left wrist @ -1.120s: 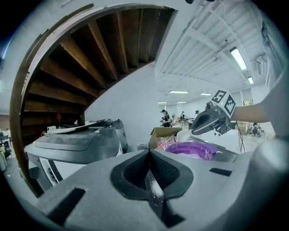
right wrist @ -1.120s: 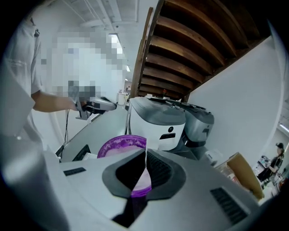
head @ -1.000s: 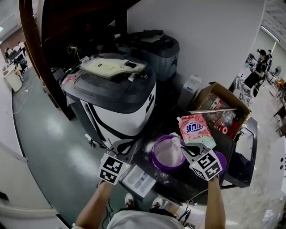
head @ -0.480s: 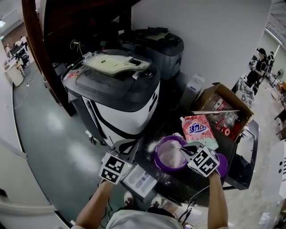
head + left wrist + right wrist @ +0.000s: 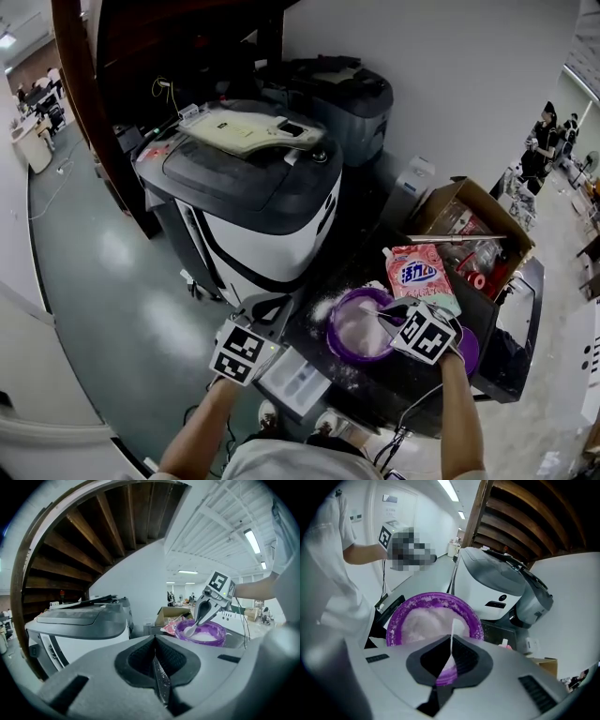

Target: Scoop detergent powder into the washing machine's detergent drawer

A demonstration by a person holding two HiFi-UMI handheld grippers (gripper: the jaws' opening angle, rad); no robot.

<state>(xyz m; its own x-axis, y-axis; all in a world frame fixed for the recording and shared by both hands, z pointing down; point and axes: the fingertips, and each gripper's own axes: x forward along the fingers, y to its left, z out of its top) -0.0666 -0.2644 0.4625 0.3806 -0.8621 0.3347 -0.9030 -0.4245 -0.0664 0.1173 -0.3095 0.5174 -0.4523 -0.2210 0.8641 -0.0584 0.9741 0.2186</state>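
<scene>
A purple bowl (image 5: 349,349) of white detergent powder sits on a dark cart top, beside the washing machine (image 5: 246,192). My right gripper (image 5: 386,315) is over the bowl's right side, shut on the thin handle of a white spoon (image 5: 451,637) whose tip dips into the powder (image 5: 206,635). In the left gripper view the spoon (image 5: 191,630) hangs from that gripper (image 5: 202,615) into the bowl (image 5: 201,641). My left gripper (image 5: 265,307) is shut and empty, left of the bowl, above the white detergent drawer (image 5: 298,378).
A pink detergent bag (image 5: 422,274) lies behind the bowl, with an open cardboard box (image 5: 473,225) of items beyond it. Spilled powder dusts the cart top (image 5: 323,305). A second dark machine (image 5: 337,94) stands by the wall. People stand far right (image 5: 544,141).
My right gripper has shifted slightly left with the spoon, further over the bowl's powder. The left gripper has stayed where it was, and the head view has drifted a little.
</scene>
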